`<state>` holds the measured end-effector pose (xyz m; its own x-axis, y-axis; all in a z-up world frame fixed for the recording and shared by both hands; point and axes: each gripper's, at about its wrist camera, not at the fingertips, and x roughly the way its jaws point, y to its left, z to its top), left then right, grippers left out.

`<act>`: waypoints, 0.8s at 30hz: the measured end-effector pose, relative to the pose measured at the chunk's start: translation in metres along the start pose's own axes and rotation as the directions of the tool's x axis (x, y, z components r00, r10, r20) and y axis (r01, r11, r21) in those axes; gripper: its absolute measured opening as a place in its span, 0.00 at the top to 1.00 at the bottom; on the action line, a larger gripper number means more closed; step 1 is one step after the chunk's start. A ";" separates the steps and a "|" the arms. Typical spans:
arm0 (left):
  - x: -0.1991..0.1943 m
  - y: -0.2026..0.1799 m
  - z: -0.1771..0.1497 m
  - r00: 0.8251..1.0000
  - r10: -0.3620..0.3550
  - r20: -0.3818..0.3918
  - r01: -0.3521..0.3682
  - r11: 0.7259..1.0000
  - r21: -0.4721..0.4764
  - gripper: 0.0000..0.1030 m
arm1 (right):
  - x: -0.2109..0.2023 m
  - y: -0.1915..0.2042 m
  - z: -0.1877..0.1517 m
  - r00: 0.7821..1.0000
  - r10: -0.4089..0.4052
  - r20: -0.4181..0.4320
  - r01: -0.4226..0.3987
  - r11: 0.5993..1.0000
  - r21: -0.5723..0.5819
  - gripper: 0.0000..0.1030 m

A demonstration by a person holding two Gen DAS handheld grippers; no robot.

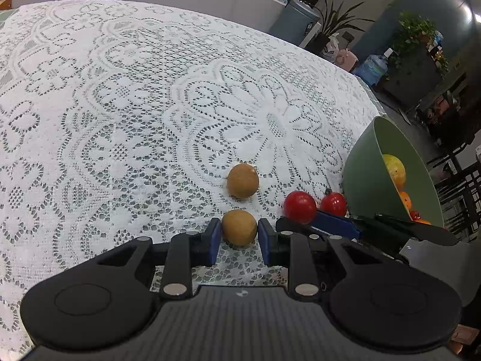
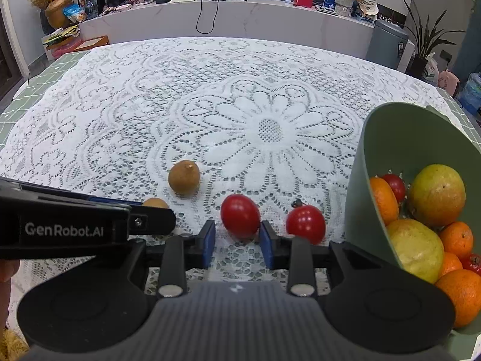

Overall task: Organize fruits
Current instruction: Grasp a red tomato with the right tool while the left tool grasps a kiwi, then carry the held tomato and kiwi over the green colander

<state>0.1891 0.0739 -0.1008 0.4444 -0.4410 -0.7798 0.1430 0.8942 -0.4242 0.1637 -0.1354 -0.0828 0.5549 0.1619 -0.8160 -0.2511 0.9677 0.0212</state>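
Observation:
My left gripper (image 1: 239,236) is shut on a small brown round fruit (image 1: 239,227) that rests on the lace cloth. A second brown fruit (image 1: 243,180) lies just beyond it. My right gripper (image 2: 237,242) stands open around a red cherry tomato (image 2: 240,215). That tomato lies on the cloth, close to the right pad, with a gap at the left pad. Another tomato (image 2: 305,224) lies to its right, beside a tilted green bowl (image 2: 375,150). The bowl holds oranges, yellow-green fruits and tomatoes. In the right wrist view, a left gripper finger (image 2: 150,221) hides most of the held brown fruit (image 2: 154,202).
A white lace cloth (image 2: 210,90) covers the table, and green tiled matting (image 2: 36,90) shows at its edges. A long counter (image 2: 240,12) with clutter runs behind, with potted plants (image 2: 427,39) and a water jug (image 1: 372,69) off to the right.

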 end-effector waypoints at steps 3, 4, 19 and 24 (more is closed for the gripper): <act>-0.002 0.001 0.000 1.000 0.008 0.006 -0.008 1.000 -0.009 0.72 | 0.000 0.000 0.001 1.000 -0.001 0.007 0.001 1.000 0.003 0.71; -0.003 0.001 0.000 1.000 0.015 0.010 -0.015 1.000 -0.009 0.72 | 0.000 0.000 0.001 1.000 -0.002 0.009 0.002 1.000 0.006 0.71; -0.013 0.002 0.002 0.999 0.005 0.046 -0.003 0.999 -0.040 0.72 | -0.022 0.000 -0.001 0.995 0.019 0.100 -0.020 1.000 0.005 0.79; -0.023 -0.007 0.004 0.996 -0.017 0.089 0.020 0.999 -0.032 0.72 | -0.043 -0.004 -0.003 0.986 0.038 0.160 -0.041 0.999 0.019 0.79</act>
<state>0.1811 0.0776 -0.0781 0.5188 -0.4479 -0.7282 0.1240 0.8822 -0.4543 0.1381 -0.1469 -0.0492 0.6645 0.2271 -0.7119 -0.2586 0.9637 0.0661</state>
